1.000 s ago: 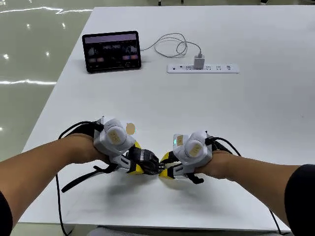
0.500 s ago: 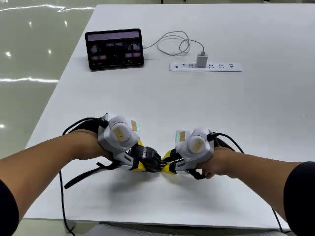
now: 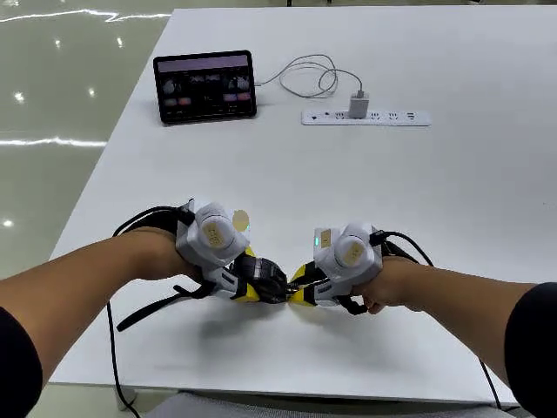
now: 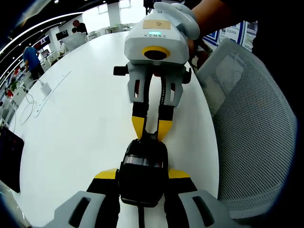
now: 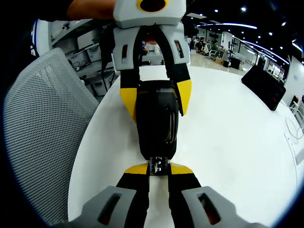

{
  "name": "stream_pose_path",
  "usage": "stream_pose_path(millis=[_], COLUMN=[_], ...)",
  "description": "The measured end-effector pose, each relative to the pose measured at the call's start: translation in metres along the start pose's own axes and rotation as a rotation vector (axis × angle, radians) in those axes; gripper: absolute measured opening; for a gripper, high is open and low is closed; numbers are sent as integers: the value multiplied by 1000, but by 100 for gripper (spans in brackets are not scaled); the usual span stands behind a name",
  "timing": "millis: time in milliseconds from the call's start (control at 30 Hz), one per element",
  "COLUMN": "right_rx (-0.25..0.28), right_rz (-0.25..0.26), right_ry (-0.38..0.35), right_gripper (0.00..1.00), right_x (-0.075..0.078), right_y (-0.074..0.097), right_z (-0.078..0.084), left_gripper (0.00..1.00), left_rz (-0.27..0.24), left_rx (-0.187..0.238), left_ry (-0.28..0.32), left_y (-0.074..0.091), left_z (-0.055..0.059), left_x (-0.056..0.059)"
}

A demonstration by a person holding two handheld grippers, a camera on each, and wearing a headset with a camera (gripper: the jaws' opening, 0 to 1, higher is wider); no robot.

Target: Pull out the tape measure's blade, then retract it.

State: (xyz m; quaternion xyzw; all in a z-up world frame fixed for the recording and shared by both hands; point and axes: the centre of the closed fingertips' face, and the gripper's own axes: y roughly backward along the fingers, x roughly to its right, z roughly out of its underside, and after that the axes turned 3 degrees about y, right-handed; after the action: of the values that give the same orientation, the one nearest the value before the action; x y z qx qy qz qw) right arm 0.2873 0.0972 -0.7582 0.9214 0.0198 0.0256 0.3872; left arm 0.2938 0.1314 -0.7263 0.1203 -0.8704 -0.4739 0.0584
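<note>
Two grippers meet nose to nose in the head view, close to the near edge of the smooth white table [image 3: 418,218]. The left gripper [image 3: 249,277] clamps the black, rounded tape measure [image 3: 266,280] between yellow pads. The right gripper [image 3: 298,287] meets the tape measure from the opposite side. Beyond the tape measure lies broad bare tabletop. A dark flat tablet [image 3: 205,85], a white power strip [image 3: 365,117] with a white charger [image 3: 358,105], and a looped grey cable [image 3: 305,78] sit well apart from it. The contact point is too small to read here.

In the left gripper view, that gripper's own jaws press on the tape measure's glossy sides, and the frame cuts off the case's rear. The table's edge runs just right of the tape measure, with a grey mesh chair back [image 4: 251,118] past it.

In the right gripper view, that gripper's jaws are pinched together on the small ribbed metal end hook [image 5: 158,165]. The hook sits tight against the tape measure's mouth. Open white surface spreads to the right of the tape measure, and the mesh chair crowds its left.
</note>
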Motion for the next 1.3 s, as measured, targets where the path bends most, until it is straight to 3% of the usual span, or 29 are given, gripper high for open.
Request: stream_pose_path(millis=[1300], right_rx=[-24], right_rz=[20], right_ry=[-31], right_gripper=[9], right_x=[2], right_y=[26], right_z=[28], left_gripper=[31], left_rz=[-11], left_rx=[-16], left_ry=[-2], left_y=[1], left_z=[0], left_x=[0])
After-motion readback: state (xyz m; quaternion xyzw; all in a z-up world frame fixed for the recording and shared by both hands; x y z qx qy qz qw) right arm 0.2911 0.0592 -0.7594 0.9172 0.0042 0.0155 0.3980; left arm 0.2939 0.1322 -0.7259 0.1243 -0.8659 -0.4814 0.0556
